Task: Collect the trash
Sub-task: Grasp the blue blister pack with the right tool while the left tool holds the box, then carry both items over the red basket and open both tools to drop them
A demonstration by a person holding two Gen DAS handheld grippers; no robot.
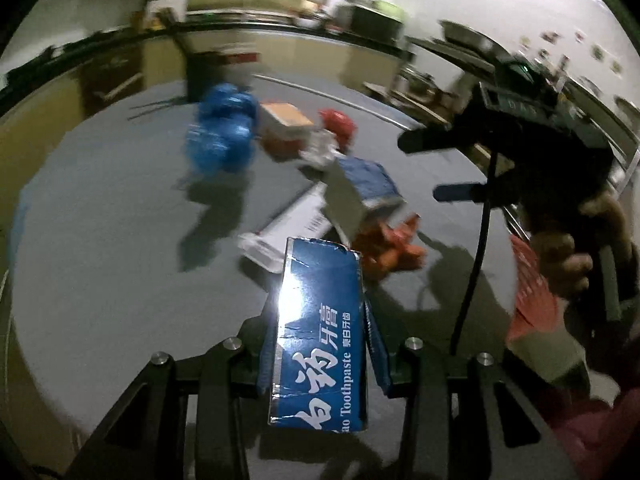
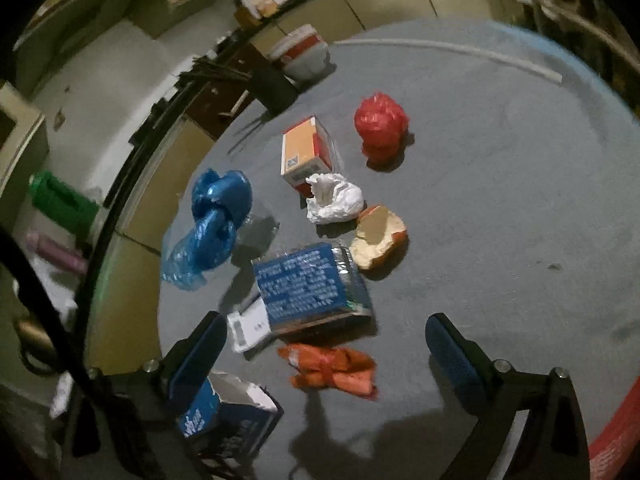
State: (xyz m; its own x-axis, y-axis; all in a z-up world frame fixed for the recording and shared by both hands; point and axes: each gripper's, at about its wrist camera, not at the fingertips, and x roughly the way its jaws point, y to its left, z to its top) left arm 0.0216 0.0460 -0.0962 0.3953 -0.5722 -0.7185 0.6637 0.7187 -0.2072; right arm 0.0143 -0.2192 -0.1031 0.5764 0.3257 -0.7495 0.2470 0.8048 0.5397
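While the left gripper (image 1: 320,340) squeezes the blue toothpaste box (image 1: 318,344) above the grey table (image 2: 500,200), the right gripper (image 2: 326,344) hangs wide open and empty over the orange wrapper (image 2: 330,368) — probably the next thing to grab.

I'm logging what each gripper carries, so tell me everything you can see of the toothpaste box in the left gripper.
The toothpaste box is a long blue cardboard carton with white Chinese characters and the word "Toothpaste". Its glossy face throws glare, and its far end is torn open and ragged. The left gripper pinches it between blue-padded fingers, lengthwise along them, held above the grey table, touching nothing else.
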